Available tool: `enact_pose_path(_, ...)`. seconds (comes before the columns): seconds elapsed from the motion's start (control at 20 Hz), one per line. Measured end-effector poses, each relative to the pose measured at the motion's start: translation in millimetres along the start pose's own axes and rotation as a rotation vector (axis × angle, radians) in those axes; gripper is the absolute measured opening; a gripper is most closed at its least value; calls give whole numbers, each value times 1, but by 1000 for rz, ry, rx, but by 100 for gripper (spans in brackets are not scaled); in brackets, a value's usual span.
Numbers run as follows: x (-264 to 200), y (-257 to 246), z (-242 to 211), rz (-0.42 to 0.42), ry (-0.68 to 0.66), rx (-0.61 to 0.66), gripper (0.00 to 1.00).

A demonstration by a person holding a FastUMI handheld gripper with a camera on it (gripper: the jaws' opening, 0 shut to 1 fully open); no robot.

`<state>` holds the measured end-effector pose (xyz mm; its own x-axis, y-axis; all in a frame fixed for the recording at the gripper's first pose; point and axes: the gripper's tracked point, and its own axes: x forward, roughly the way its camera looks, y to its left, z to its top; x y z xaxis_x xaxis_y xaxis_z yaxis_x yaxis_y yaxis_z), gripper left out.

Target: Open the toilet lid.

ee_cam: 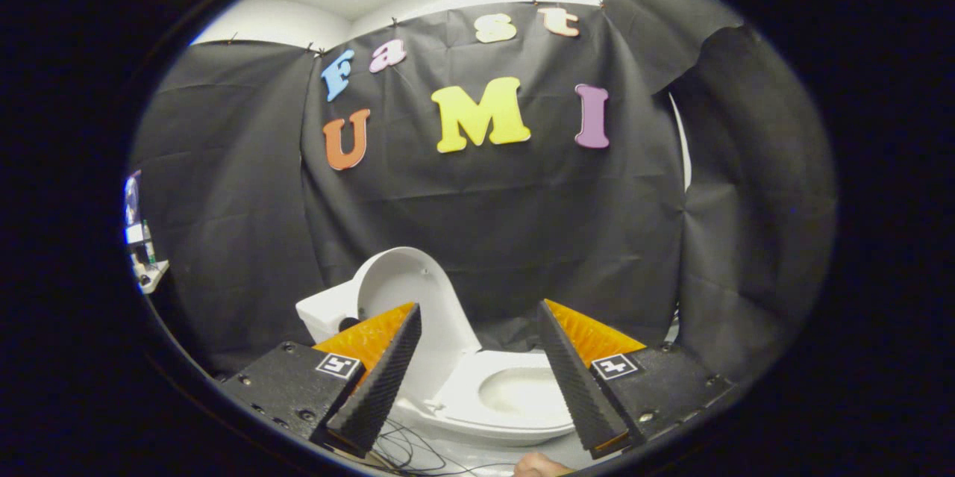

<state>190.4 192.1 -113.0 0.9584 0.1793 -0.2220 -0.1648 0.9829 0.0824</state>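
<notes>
Gripper (pixel 479 313) with its two fingers spread wide apart, holding nothing and touching nothing. Between and beyond the fingers stands a white ceramic toilet (pixel 507 417), its oval seat (pixel 515 395) down and the bowl opening visible. The white rounded plastic toilet lid (pixel 414 298) stands raised — upright, at about 10 o'clock from the seat — leaning back toward the white cistern (pixel 322 316), which shows at 9 o'clock from the lid. Behind everything hangs the black cloth wall (pixel 522 223). Thin dark cables (pixel 406 451) lie on the pale floor (pixel 455 460) at 7 o'clock from the bowl — a fingertip (pixel 539 466) shows at 6 o'clock.
</notes>
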Motion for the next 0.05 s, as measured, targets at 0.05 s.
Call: enact_pose_path(0.05,-1,-2,3,-1,-19,-4,98)
